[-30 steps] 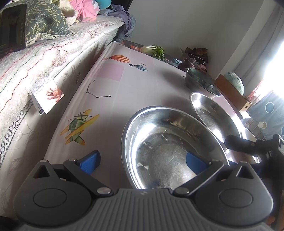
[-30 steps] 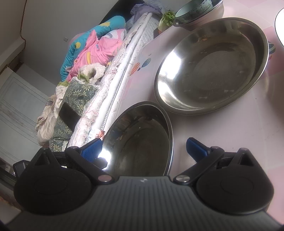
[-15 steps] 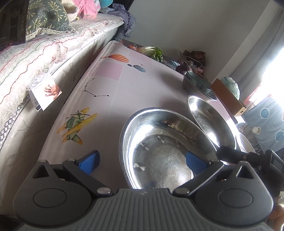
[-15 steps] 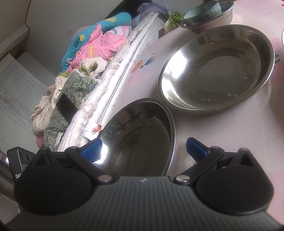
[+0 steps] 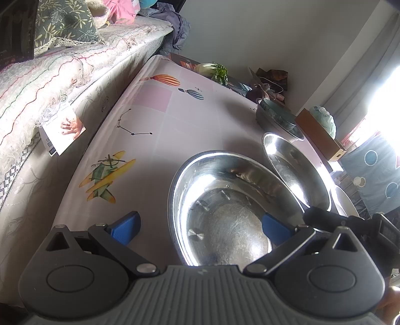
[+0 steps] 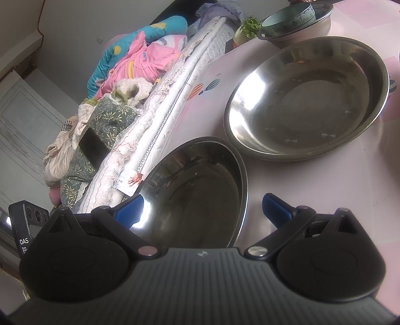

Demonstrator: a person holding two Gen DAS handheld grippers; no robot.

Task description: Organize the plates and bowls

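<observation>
A steel bowl (image 5: 225,207) sits on the pink tablecloth (image 5: 155,120) right in front of my left gripper (image 5: 200,225), which is open with one blue pad outside the bowl's left rim and one over its inside. The same bowl (image 6: 197,195) fills the gap of my open right gripper (image 6: 202,207), whose pads straddle its right rim. A wider steel bowl (image 5: 295,167) stands just beyond, also in the right wrist view (image 6: 307,97). Farther back a teal bowl sits inside a steel bowl (image 5: 277,117) (image 6: 295,20).
A bed with a quilted cover (image 5: 50,75) runs along the table's left side, with a paper tag (image 5: 62,130) hanging off it. Pillows and pink clothes (image 6: 135,65) lie on it. Greens (image 5: 217,72) and a cardboard box (image 5: 320,135) are at the far end.
Both grippers have drawn slightly back and lower around the near bowl. The right gripper's body has shifted lower at the right edge of the left view. Both stay open.
</observation>
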